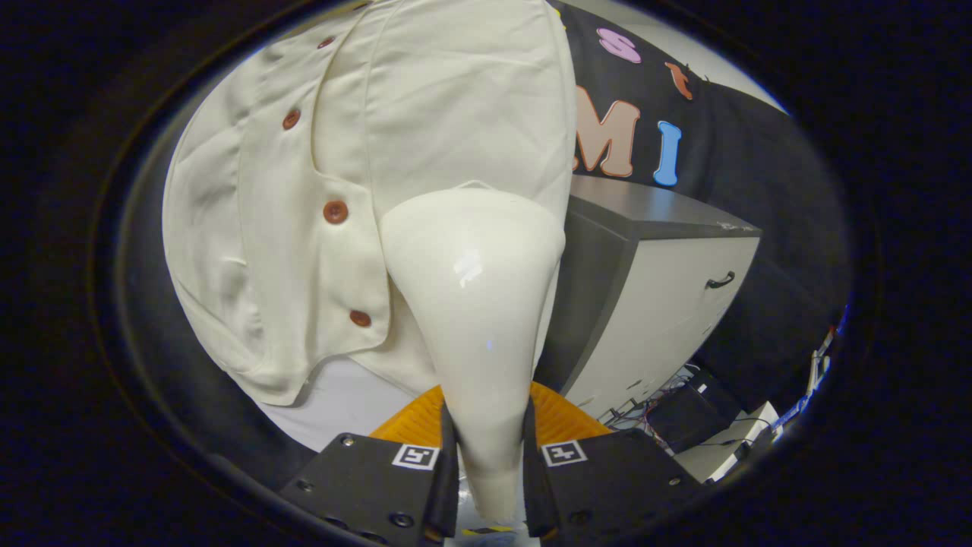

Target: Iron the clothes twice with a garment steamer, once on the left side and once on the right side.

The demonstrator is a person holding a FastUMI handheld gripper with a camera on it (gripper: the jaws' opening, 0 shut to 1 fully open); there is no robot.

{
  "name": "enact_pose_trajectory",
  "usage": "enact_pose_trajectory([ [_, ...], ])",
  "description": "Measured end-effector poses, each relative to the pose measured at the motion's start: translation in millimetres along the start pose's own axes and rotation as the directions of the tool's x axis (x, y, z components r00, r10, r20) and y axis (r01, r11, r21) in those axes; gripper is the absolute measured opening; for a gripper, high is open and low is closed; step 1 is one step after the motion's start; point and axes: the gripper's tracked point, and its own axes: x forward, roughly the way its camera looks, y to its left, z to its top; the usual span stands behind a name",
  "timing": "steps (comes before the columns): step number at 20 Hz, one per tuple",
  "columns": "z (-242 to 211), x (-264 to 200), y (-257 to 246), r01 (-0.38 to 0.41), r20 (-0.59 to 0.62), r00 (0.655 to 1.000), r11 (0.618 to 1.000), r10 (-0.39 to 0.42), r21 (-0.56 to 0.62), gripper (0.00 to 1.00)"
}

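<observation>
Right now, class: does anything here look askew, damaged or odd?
Nothing is damaged or spilled. The gripper is shut on the garment steamer, whose head lies against the cream shirt. The shirt's lower hem curls and creases run beside the brown buttons, as expected of cloth not yet smoothed. The cabinet stands beyond.

A: What sits between the fingers?
B: The gripper (490,456) clamps the garment steamer (474,304) by its neck.
A: And ahead?
B: Its head meets the buttoned shirt (425,99); a cabinet (661,289) stands beside.
</observation>
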Motion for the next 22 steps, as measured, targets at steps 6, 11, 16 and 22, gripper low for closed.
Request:
enact_pose_trajectory([
  [6, -39.9, 9.4, 2.4, 0.003, -0.058, 0.998, 1.0, -0.004, -0.009, 0.35],
  [11, -74.1, 18.9, -1.5, 0.009, -0.116, 0.993, 1.0, -0.009, -0.002, 0.35],
  [16, -93.7, 22.9, -5.2, 0.014, -0.143, 0.99, 0.999, -0.01, 0.028, 0.35],
  [22, -114.5, 23.6, -7.5, 0.015, -0.177, 0.984, 0.999, -0.008, 0.036, 0.35],
])
